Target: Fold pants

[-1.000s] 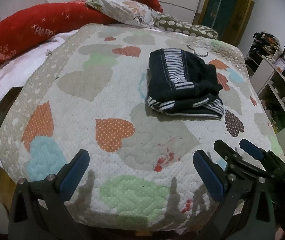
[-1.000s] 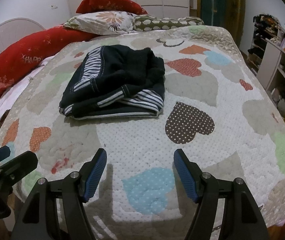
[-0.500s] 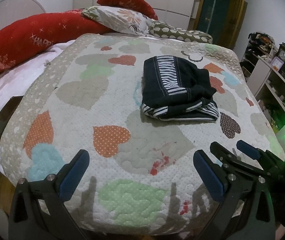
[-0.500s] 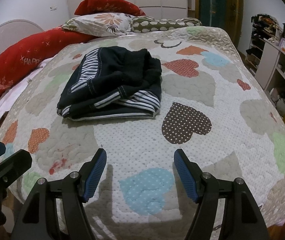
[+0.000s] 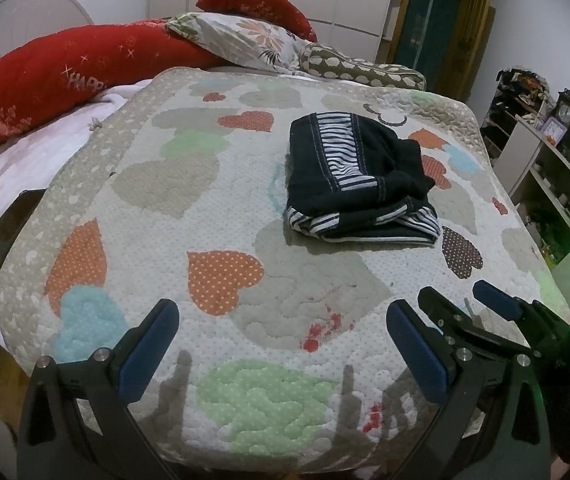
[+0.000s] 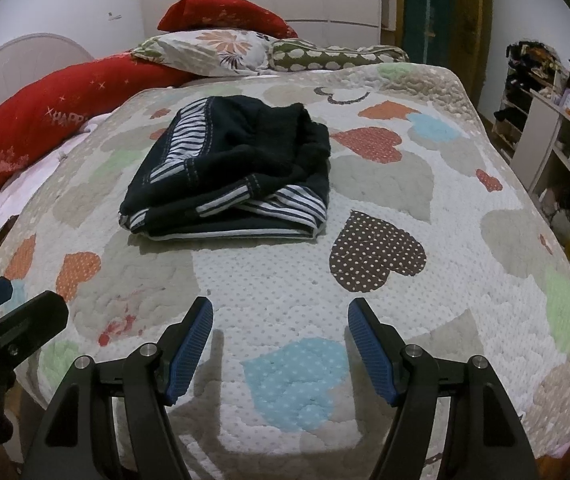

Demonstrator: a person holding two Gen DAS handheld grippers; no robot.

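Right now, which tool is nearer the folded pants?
Right, though only slightly. The right tool sits open just in front of the pants; the left tool is open too, farther to their left.

Black-framed left claw (image 5: 283,338) and right claw (image 6: 281,338), ribbed blue pads (silver screws)

Shelf clutter (image 5: 525,92) too small to identify — dark flat object (image 5: 3,232) on the bed's edge unidentifiable

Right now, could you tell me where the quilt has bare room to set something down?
Bare quilt stretches between the folded pants and both open grippers, left and right. Quilt is also bare left of the pants. The head end is crowded with pillows.
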